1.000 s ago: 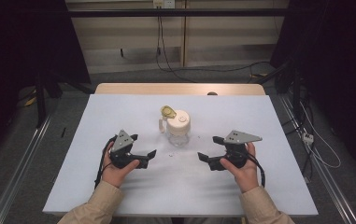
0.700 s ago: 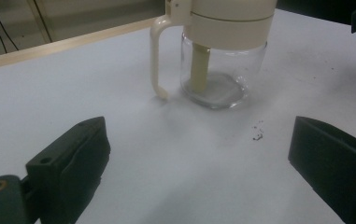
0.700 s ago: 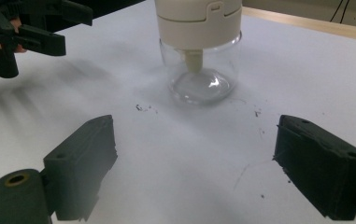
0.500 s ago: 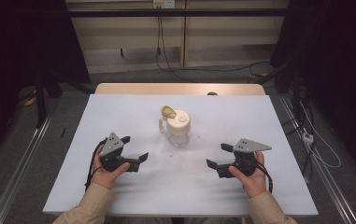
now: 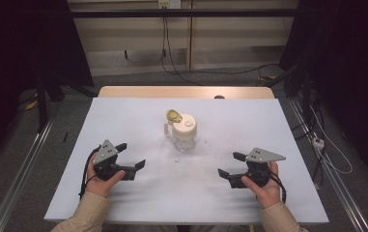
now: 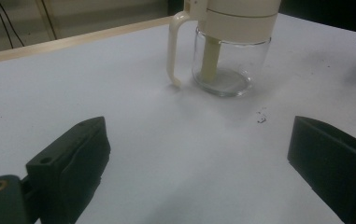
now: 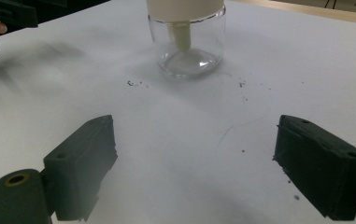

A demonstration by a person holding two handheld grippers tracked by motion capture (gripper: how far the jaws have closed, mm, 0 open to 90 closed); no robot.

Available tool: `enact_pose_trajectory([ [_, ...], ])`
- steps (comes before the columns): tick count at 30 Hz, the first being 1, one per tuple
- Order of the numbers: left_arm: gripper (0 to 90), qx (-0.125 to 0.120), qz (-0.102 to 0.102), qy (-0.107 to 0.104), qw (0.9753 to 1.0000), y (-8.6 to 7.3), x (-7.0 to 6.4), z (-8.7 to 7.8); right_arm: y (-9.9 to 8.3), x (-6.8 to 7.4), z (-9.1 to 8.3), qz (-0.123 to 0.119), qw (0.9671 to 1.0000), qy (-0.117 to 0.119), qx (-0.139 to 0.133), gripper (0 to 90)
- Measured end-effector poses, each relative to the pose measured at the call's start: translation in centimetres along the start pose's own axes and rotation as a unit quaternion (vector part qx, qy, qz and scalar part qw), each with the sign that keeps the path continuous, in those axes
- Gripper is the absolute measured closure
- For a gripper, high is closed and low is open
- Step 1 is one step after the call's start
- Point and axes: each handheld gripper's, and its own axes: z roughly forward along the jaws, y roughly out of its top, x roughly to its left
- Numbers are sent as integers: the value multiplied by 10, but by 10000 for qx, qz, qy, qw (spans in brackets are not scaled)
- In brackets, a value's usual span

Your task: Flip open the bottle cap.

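Observation:
A clear glass jar (image 5: 184, 136) with a cream lid, side handle and open yellowish flip cap stands upright at the middle of the white table (image 5: 138, 116). In the left gripper view the jar (image 6: 229, 56) is ahead with its handle toward the left. The jar (image 7: 187, 39) rises ahead in the right gripper view too. My left gripper (image 5: 131, 155) rests low at the front left, open and empty. My right gripper (image 5: 231, 164) sits at the front right, open and empty. Both point inward at the jar, well apart from it.
Small dark specks (image 7: 136, 84) lie on the table in front of the jar. A wooden strip (image 5: 186, 92) runs along the table's far edge. Cables (image 5: 326, 150) trail on the floor to the right.
Both grippers have drawn back toward the front edge and outward, away from the jar. The jar has not moved.

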Motion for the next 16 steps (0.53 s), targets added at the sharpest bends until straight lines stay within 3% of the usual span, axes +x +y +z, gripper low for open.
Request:
enact_pose_trajectory([
  [8,56,55,33,8,10000,-7,7,-11,-6,-5,-6,97,9999,-62,0,119],
  [16,55,58,-46,-12,10000,-9,10,-11,-8,-6,-4,119,9999,-108,43,119],
])
